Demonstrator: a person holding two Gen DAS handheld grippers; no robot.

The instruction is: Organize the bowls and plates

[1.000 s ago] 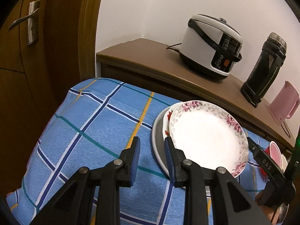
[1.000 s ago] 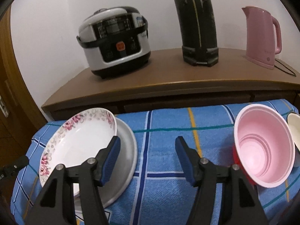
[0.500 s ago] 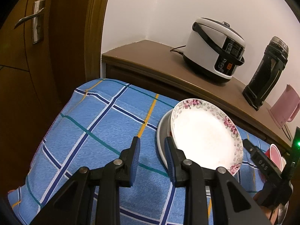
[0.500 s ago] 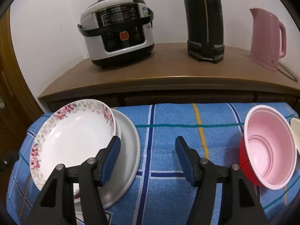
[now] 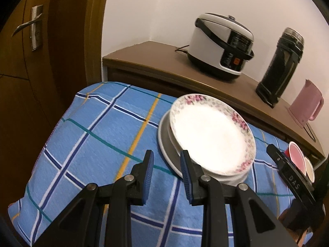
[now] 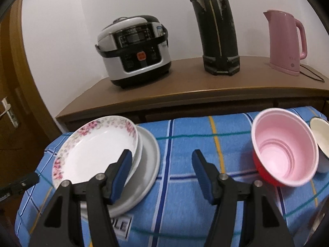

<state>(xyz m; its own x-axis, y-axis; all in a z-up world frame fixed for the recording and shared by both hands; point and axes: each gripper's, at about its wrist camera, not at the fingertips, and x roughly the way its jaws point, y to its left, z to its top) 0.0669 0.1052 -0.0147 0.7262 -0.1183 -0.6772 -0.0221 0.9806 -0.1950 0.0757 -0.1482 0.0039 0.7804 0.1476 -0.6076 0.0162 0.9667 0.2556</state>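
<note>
We count three stacked plates on the blue checked tablecloth [image 6: 181, 185]: a floral-rimmed white plate [image 6: 96, 146] atop a plain white plate [image 6: 138, 154] and a wide grey plate [image 6: 149, 164]. Only the right wrist view shows fully the pink-lined red bowl [image 6: 284, 150] beside a cream bowl [image 6: 320, 135]. Our left gripper [image 5: 167, 165] gapes narrowly and our right gripper [image 6: 161, 161] wider, both empty.

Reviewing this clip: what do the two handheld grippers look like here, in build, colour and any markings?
Both match: the left gripper and right gripper each have two black plastic fingers shaped as open triangular frames, joined by silver pivot pins, ending in blue ribbed pads. In the left wrist view, the right gripper's black body carries white lettering, reading roughly "DAS". No cables, sleeves or hands are clearly visible.
</note>
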